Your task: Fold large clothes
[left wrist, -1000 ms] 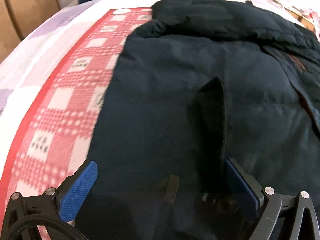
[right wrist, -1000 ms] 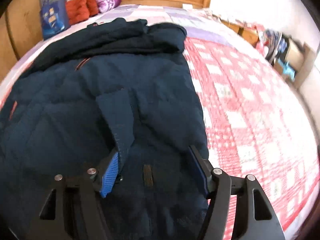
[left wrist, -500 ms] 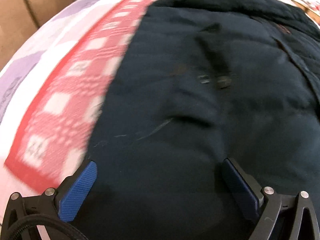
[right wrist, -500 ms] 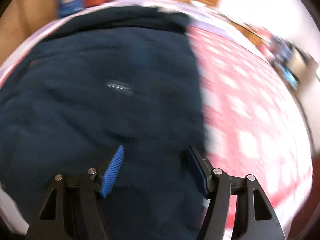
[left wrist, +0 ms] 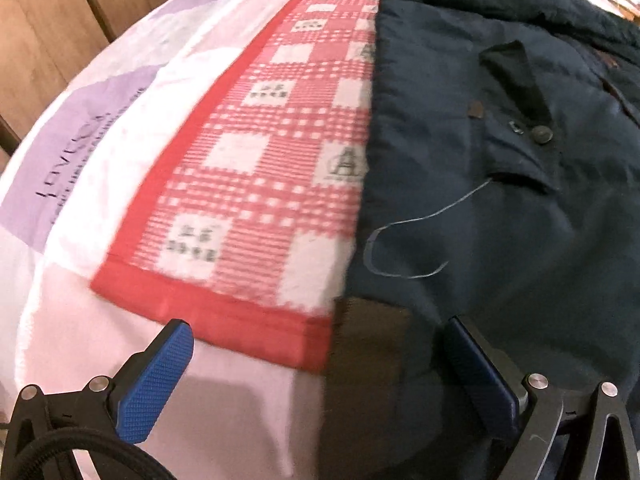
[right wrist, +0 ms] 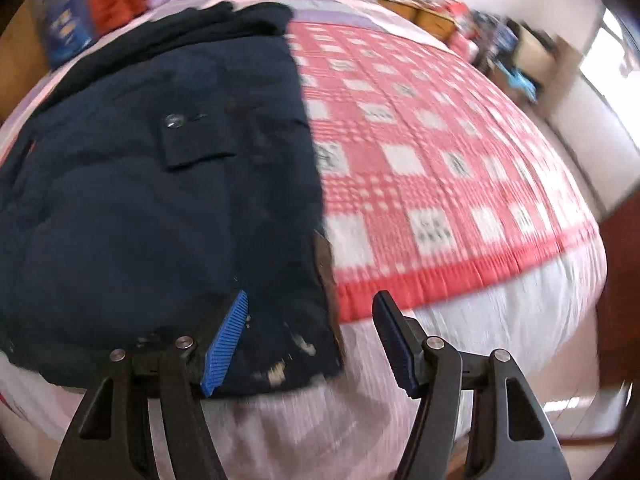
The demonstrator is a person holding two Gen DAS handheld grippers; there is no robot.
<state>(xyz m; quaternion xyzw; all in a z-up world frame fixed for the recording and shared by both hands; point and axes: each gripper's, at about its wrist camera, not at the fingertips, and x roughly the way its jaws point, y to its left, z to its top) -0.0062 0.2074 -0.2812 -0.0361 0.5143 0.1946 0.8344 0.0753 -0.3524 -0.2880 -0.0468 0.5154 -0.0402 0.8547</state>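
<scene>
While a dark navy coat (left wrist: 520,200) lies spread flat on the bed (left wrist: 100,160), both tools hang above its hem at the bed's foot edge. It rests on a red-and-white checked blanket (right wrist: 420,152), which covers the white and lilac bedsheet (left wrist: 80,320). The left tool (left wrist: 320,380) has its blue pads spread wide and grasps nothing; the coat's lower corner, with a brown lining patch (left wrist: 368,344) showing, lies under the gap between them. The right tool (right wrist: 308,340) is likewise released, its pads apart over the coat's other hem corner, where pale marks (right wrist: 280,368) show on the cloth. A pocket flap with a button (right wrist: 174,120) sits mid-coat, and a loose thread (left wrist: 408,240) curls across the fabric.
</scene>
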